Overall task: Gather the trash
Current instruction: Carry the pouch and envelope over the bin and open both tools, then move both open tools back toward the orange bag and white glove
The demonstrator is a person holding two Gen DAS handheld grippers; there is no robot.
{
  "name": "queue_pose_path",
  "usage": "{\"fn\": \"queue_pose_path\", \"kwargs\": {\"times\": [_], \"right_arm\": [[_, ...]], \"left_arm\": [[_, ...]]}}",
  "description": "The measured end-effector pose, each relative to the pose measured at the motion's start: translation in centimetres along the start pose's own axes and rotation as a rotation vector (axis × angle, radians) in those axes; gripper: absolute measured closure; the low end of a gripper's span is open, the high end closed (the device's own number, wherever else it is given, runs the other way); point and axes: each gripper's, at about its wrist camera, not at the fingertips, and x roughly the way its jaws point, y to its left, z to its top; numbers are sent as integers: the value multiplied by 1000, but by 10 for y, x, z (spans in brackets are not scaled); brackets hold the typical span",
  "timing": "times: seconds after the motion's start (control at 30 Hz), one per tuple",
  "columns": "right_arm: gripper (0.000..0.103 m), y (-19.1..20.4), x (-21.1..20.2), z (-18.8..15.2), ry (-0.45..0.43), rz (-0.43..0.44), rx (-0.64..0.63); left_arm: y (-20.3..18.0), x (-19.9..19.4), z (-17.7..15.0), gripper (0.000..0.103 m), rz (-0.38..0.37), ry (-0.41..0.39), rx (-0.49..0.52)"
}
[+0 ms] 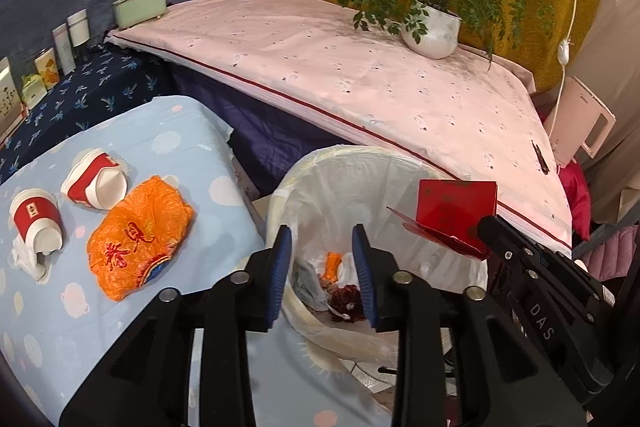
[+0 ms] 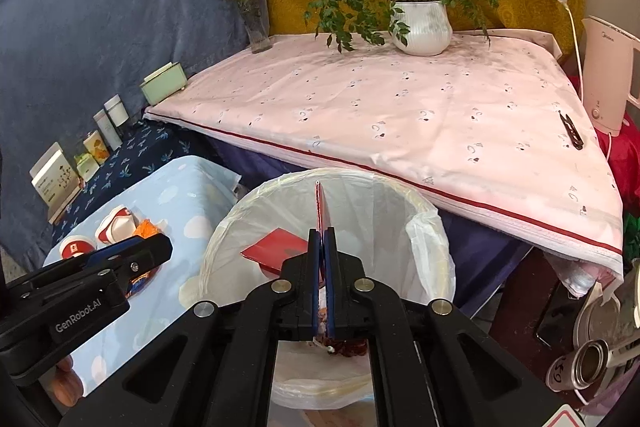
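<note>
The right gripper (image 2: 324, 247) was clenched on a red envelope (image 1: 456, 211), holding it above the white-lined trash bin (image 1: 304, 179), which already held scraps. The left gripper (image 1: 322, 267) hung released over the bin's near rim, gripping nothing. On the blue dotted table (image 1: 180, 131), near its bin-side edge, lay an orange wrapper (image 1: 136, 235) and two crushed red-banded cups (image 1: 94, 183).
</note>
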Motion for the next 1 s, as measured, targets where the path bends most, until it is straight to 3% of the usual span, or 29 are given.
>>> {"fn": "queue_pose_path", "kwargs": {"times": [0.17, 0.5, 0.77, 0.9, 1.0], "right_arm": [[83, 12, 2, -1, -5, -1, -19], [64, 42, -6, -5, -9, 30, -54], [55, 70, -19, -8, -21, 57, -88], [53, 85, -22, -12, -13, 76, -109], [47, 100, -25, -17, -9, 93, -124]], "left_arm": [[13, -5, -2, 61, 34, -14, -25], [45, -18, -11, 61, 89, -22, -79], [79, -40, -18, 61, 124, -41, -134], [92, -50, -23, 50, 154, -56, -157], [103, -56, -27, 50, 169, -59, -170]]}}
